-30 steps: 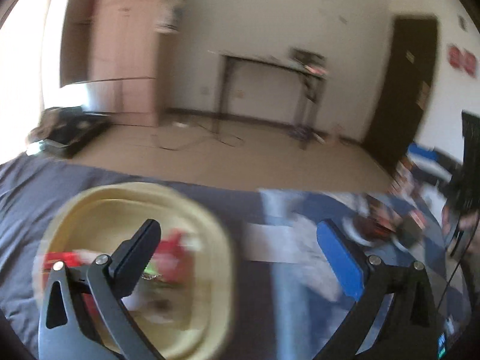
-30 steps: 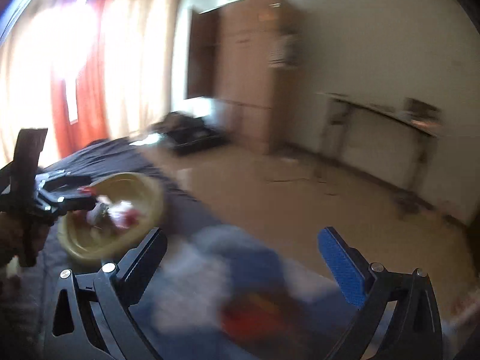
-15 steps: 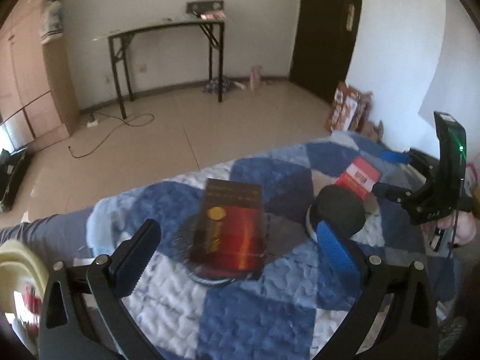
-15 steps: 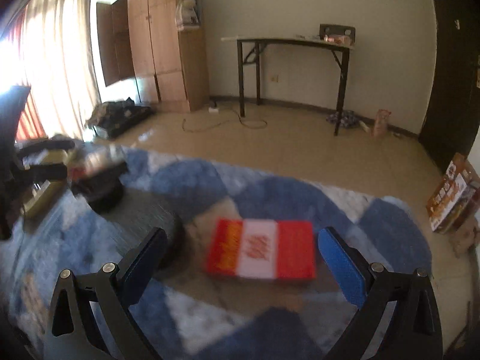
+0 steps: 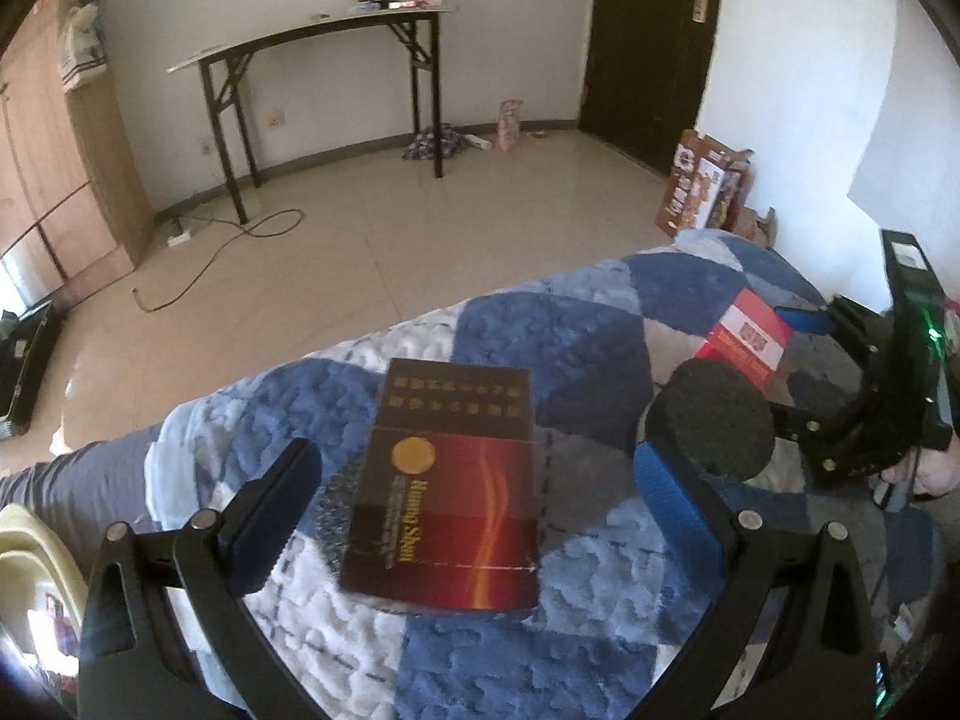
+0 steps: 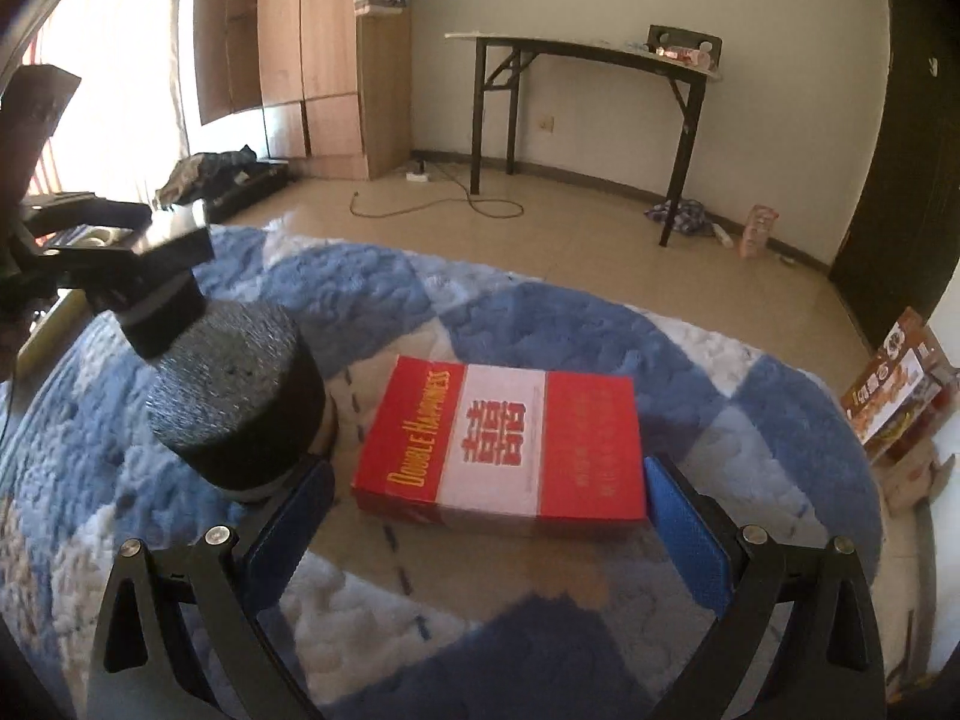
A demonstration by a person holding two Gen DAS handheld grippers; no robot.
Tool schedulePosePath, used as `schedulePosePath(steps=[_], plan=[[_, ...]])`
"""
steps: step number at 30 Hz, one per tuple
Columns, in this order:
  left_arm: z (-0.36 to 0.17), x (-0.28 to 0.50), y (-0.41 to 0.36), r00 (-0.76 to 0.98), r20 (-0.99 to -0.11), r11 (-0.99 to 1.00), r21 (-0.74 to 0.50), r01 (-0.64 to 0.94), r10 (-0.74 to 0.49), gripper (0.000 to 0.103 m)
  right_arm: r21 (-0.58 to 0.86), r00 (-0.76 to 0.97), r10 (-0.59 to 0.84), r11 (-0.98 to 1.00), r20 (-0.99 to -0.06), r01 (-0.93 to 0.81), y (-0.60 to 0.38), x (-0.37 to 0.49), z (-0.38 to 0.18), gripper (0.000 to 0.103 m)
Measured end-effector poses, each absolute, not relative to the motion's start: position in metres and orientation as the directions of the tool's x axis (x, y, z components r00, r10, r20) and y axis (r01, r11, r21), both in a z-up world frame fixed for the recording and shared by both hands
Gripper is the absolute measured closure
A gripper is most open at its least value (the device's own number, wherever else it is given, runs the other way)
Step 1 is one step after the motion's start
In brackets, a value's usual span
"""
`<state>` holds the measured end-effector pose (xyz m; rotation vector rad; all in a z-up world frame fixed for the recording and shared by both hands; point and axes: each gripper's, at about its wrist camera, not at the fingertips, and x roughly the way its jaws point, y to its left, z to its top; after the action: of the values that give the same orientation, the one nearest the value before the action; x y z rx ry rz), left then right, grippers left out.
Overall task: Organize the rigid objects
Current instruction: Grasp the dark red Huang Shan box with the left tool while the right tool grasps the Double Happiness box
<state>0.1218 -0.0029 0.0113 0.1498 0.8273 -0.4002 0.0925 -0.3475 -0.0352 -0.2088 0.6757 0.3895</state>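
A dark red carton [image 5: 447, 489] rests on top of a black foam disc [image 5: 336, 510] on the blue and white quilt [image 5: 558, 330]. My left gripper [image 5: 474, 507] is open, its fingers on either side of the carton. A red and white carton [image 6: 504, 450] lies flat on the quilt [image 6: 540, 324]; it also shows in the left wrist view [image 5: 747, 342]. My right gripper [image 6: 489, 525] is open, fingers on either side of its near end. A black foam cylinder [image 6: 237, 399] stands just left of the red and white carton, also in the left wrist view [image 5: 711, 417].
A cream tray [image 5: 30, 564] with small items sits at the far left. Beyond the bed edge is tiled floor with a black folding table [image 6: 594, 102], a wooden wardrobe [image 6: 312, 54], a dark door [image 5: 648, 36] and snack boxes [image 5: 702, 186].
Both grippers swung away from the cream tray to the quilt. The left now straddles the dark red carton, the right has closed in on the red and white carton.
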Motion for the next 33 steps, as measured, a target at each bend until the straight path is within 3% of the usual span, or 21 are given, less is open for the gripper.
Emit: schedulePosePath(steps=[3, 7, 8, 13, 17, 23, 27, 31, 33], plan=[[0.005, 0.124, -0.005, 0.622, -0.743, 0.921, 0.019, 0.389, -0.247, 0.005, -0.048, 0.693, 0.267, 0.916, -0.669, -0.399, -0.347, 0.106, -0.043, 0.0], [0.003, 0.129, -0.001, 0.626, -0.738, 0.926, 0.006, 0.378, -0.251, 0.045, -0.018, 0.693, 0.283, 0.919, -0.663, -0.393, -0.35, 0.121, -0.045, 0.001], [0.004, 0.13, 0.001, 0.631, -0.735, 0.927, 0.009, 0.376, -0.249, 0.046, -0.009, 0.691, 0.289, 0.919, -0.663, -0.394, -0.352, 0.124, -0.046, 0.009], [0.012, 0.12, 0.013, 0.685, -0.679, 0.936, -0.008, 0.351, -0.263, 0.046, 0.041, 0.703, 0.332, 0.917, -0.629, -0.397, -0.364, 0.122, -0.042, 0.011], [0.049, 0.09, 0.041, 0.745, -0.602, 0.945, -0.052, 0.323, -0.288, 0.046, 0.033, 0.767, 0.369, 0.909, -0.525, -0.415, -0.374, 0.096, -0.008, 0.011], [0.079, 0.007, 0.142, 0.826, -0.553, 0.99, 0.003, 0.139, -0.114, 0.046, -0.01, 0.696, 0.581, 0.765, -0.421, -0.644, -0.299, 0.054, 0.058, 0.011], [0.059, -0.022, 0.235, 0.776, -0.625, 0.996, 0.022, -0.092, 0.086, 0.046, -0.066, 0.538, 0.689, 0.584, -0.486, -0.809, -0.175, 0.047, 0.059, 0.011], [0.046, -0.018, 0.301, 0.767, -0.62, 0.976, -0.009, -0.216, 0.164, 0.046, -0.147, 0.364, 0.696, 0.353, -0.619, -0.924, -0.04, 0.029, 0.023, 0.011], [0.032, 0.002, 0.331, 0.734, -0.659, 0.966, -0.038, -0.254, 0.167, 0.046, -0.149, 0.303, 0.676, 0.277, -0.671, -0.949, 0.01, 0.024, 0.007, 0.011]])
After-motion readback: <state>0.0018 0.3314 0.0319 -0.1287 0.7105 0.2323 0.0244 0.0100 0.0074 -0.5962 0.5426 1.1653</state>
